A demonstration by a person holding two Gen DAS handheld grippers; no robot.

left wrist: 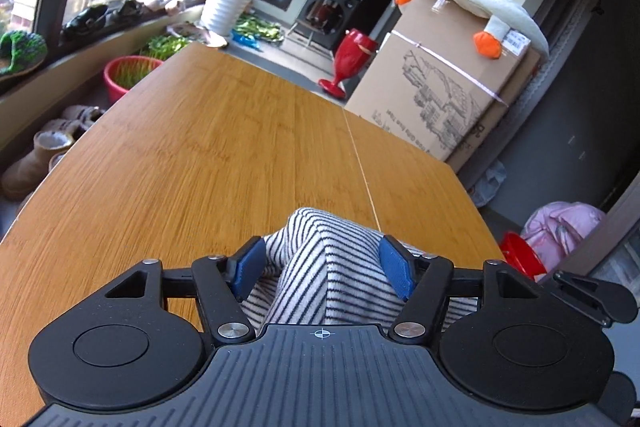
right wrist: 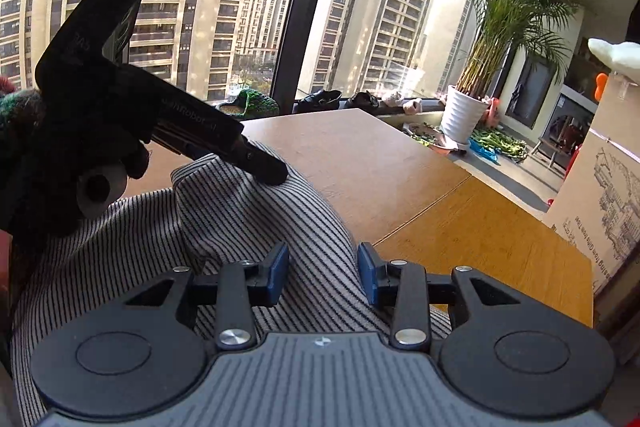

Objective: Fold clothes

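While both jaws stand parted, the left gripper (left wrist: 324, 263) and right gripper (right wrist: 323, 273) straddle raised folds of the black-and-white striped knit garment (right wrist: 256, 219), neither pinching it.

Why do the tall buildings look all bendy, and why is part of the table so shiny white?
Right wrist view: the fisheye lens curves the buildings near the edges, and bright window light washes out the far part of the table. Left wrist view: the table edges bow too, and the wood grain looks slightly blurred, while the striped garment looks sharper.
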